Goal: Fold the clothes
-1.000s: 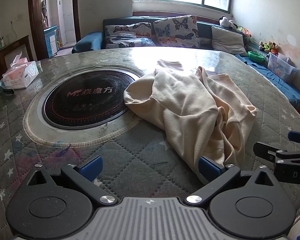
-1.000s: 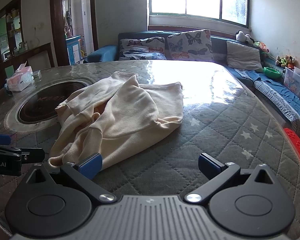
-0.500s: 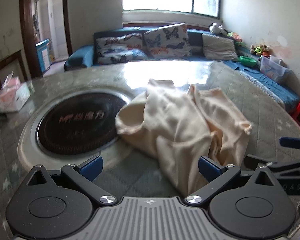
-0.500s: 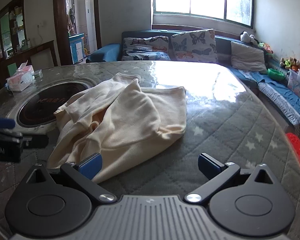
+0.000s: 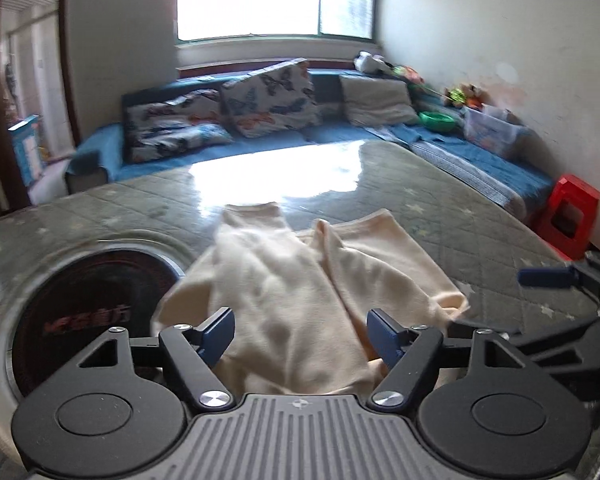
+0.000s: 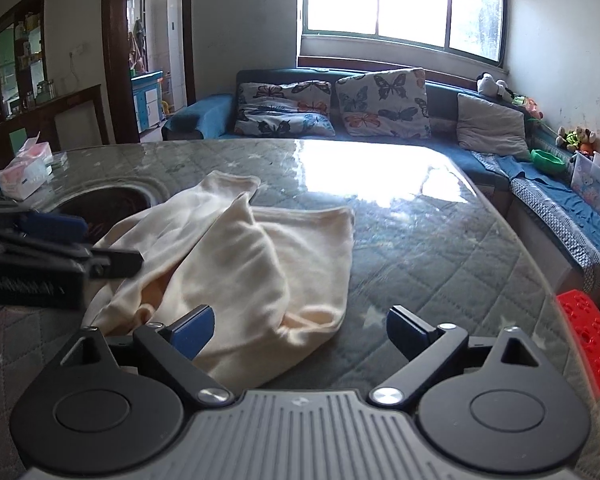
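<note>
Looking thru the left wrist view: left gripper (image 5: 301,330) hangs w/ jaws wide apart, nothing held, low over the near end of a cream garment (image 5: 300,292) lying crumpled on the quilted table (image 5: 480,216). Cloth looks soft, light, limp, prob a knit; it'll sag and drag rather than hold shape, so 1 pinch won't carry it flat. Best hold, I'd say: a hem or corner, e.g. the cuff-like end at the far side or the right corner near the table's right side. Round dark burner plate (image 5: 80,304) sits just left of the garment; cloth overlaps its rim. Right gripper (image 5: 556,280) shows at the right edge, apart from the cloth. Right wrist view: right gripper (image 6: 300,330) also gapes wide, empty; its left finger (image 6: 192,330) sits over the garment's (image 6: 260,272) near edge, right finger over bare quilt. Plenty of open table (image 6: 440,248) to the right and beyond for spreading; table edge curves off at right, sofa past it. Tissue pack (image 6: 24,170) far left, well apart.
</note>
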`<action>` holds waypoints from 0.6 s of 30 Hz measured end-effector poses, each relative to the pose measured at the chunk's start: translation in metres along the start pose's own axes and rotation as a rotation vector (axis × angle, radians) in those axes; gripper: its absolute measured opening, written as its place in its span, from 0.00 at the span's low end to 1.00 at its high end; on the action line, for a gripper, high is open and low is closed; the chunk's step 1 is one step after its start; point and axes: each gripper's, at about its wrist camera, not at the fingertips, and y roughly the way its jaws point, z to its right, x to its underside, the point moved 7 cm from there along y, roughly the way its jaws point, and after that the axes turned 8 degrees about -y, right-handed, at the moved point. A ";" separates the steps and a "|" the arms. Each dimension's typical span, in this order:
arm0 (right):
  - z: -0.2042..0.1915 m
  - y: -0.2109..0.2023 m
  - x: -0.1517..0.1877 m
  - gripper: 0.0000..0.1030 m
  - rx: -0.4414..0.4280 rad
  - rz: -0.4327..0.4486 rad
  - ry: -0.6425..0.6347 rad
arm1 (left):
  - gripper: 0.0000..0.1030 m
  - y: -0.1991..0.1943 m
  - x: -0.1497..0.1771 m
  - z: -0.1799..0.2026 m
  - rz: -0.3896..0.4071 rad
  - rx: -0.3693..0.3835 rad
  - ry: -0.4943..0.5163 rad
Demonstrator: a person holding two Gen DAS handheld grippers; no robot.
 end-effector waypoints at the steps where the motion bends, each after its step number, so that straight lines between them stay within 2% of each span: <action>1: 0.001 0.001 -0.002 0.92 0.003 0.002 -0.004 | 0.71 0.002 0.000 0.002 -0.004 0.021 0.005; 3: 0.004 0.003 -0.005 0.92 0.008 0.004 -0.011 | 0.64 0.006 0.002 0.005 -0.011 0.056 0.019; 5: 0.008 0.006 -0.008 0.92 0.014 0.003 -0.016 | 0.40 0.012 0.005 0.004 -0.034 0.054 0.033; 8: 0.012 0.013 -0.014 0.90 0.023 -0.002 -0.029 | 0.19 0.019 0.012 0.000 -0.059 0.062 0.047; 11: 0.013 0.020 -0.021 0.87 0.013 -0.002 -0.043 | 0.07 0.019 0.018 -0.002 -0.065 0.082 0.058; 18: 0.008 0.051 -0.050 0.71 -0.068 0.000 -0.036 | 0.03 0.010 0.018 -0.010 -0.031 0.073 0.043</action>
